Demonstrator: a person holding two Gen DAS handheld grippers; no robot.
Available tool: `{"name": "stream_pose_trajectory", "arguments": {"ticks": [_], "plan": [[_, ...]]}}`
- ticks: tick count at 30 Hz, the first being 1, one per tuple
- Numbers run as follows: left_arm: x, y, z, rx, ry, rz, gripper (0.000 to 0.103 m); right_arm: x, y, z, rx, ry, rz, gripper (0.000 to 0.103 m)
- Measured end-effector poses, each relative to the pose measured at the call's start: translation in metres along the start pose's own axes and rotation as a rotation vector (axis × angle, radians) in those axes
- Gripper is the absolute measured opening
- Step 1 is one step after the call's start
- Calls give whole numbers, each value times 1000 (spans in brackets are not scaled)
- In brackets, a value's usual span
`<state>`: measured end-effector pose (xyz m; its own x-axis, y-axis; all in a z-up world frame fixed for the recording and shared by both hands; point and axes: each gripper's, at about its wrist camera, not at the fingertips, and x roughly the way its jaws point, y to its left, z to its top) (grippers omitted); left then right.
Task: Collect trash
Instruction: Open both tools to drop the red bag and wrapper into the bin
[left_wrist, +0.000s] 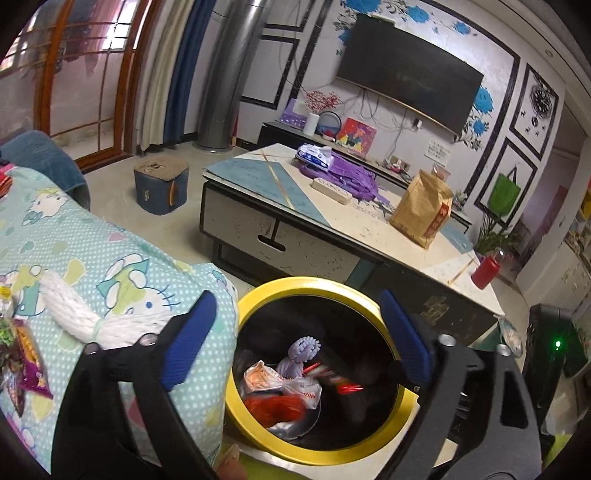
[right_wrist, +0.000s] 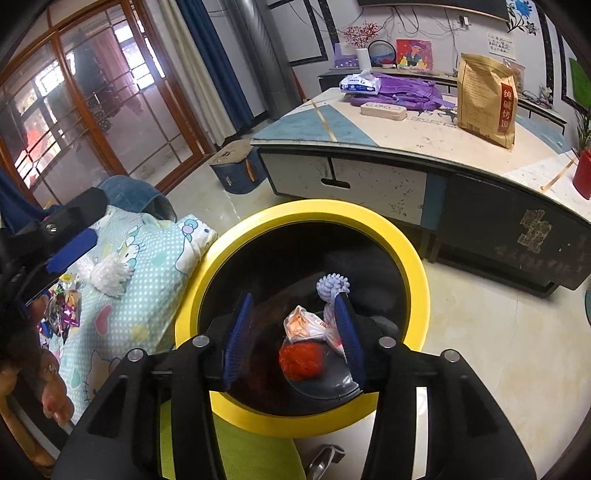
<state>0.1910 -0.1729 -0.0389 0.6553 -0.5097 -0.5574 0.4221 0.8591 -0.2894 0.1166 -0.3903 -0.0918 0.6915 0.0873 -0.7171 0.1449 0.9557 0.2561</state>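
Note:
A black trash bin with a yellow rim stands on the floor beside a Hello Kitty cushion. Inside lie a white plastic bag, a red crumpled wad and a lilac foam net. A blurred red wrapper shows in the bin. My left gripper hangs open over the bin with nothing between its pads. My right gripper is open above the bin too, holding nothing. Colourful snack wrappers and a white foam net lie on the cushion.
A low coffee table stands just behind the bin, carrying a brown paper bag, purple cloth and a red bottle. A blue stool sits on the floor. A person's hand is at the left edge.

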Motion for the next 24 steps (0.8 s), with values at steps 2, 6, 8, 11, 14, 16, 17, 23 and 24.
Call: {"name": "stream_pose_trajectory", "arguments": {"ticks": [2,6,8,11,14,16,17,23,24], "plan": [[-6,2,1,-4,-12,7,92,-3,1,0,-6,-12,7,46],[-14,3,3,-11,-27,23,92,-8,6,1,-26,-33,26,47],[-20,6,3,-17,-33,33,92,-11,10,2,-38,-43,36,47],[-26,9,3,-28,-41,43,92,-16,16,2,-61,-65,52,47],[-38,17,2,-40,-60,64,92,-23,24,2,-90,-92,66,47],[-44,22,0,-49,-69,80,92,-27,29,2,-105,-103,80,47],[-49,26,-1,-56,-77,91,92,-29,32,2,-117,-110,91,47],[-74,45,-1,-75,-121,147,92,-41,53,0,-175,-153,140,48],[-79,48,-1,-79,-128,157,92,-43,55,0,-183,-158,147,48]]}}
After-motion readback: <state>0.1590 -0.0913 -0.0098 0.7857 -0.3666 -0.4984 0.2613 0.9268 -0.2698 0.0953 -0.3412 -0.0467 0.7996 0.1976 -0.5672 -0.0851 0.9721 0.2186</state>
